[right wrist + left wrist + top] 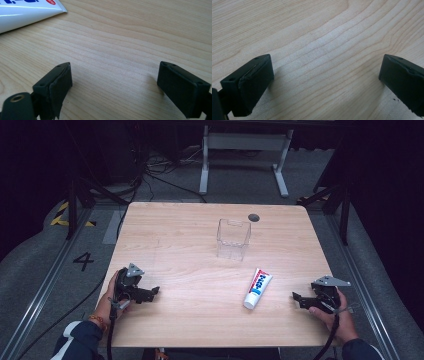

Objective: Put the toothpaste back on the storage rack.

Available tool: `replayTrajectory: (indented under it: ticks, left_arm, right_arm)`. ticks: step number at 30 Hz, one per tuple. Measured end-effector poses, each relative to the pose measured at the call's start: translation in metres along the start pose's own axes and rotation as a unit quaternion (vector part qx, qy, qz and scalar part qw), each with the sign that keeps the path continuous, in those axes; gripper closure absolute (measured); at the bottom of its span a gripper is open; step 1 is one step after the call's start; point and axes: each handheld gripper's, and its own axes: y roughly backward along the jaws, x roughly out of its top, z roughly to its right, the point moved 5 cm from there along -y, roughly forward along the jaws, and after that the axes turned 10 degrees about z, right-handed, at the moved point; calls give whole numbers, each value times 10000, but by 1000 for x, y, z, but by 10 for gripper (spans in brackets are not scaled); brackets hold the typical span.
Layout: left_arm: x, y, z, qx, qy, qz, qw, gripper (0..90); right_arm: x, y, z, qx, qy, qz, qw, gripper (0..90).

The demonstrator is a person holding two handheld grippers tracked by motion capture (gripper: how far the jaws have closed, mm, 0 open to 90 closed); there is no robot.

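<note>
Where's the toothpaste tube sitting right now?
In the high view the toothpaste tube lies flat on the table, right of centre, just in front of the clear container and left of the right gripper.

A clear plastic box (pixel 233 238) stands upright near the middle of the wooden table (pixel 175 245), and a white toothpaste tube (pixel 257 288) lies just in front of it to the right. The left gripper (pixel 150 295) rests at the near left edge and the right gripper (pixel 298 299) at the near right, both well apart from the tube.

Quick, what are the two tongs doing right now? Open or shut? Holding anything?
Left tongs: open, holding nothing, over bare table.
Right tongs: open, holding nothing; the toothpaste tube lies apart from them.
</note>
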Motion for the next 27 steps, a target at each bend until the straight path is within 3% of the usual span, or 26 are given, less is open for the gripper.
replayTrajectory:
  ticks: [4,6,9,11,12,15,27]
  left_arm:
    - [0,1,-1,-60,-66,5,10000,1]
    - [0,1,-1,-88,-91,25,9999,2]
    - [-1,2,-4,-214,-244,-12,9995,2]
    - [-1,3,-5,-234,-311,-5,9992,2]
    - [-2,3,-3,-261,-208,-14,9994,2]
    - [-2,3,-3,-256,-216,-3,9994,2]
    - [-2,3,-3,-261,-201,-19,9995,2]
  right_arm:
    - [6,-3,-6,-91,-55,-223,9997,160]
    - [7,-4,-10,-25,-76,-234,9997,164]
    - [12,-6,-25,169,87,-363,9992,174]
    - [17,-7,-35,253,148,-320,9991,181]
    - [20,-8,-40,278,154,-311,9990,187]
    - [32,-8,-57,420,269,-213,9985,200]
    - [52,-17,-88,750,366,-150,9964,249]
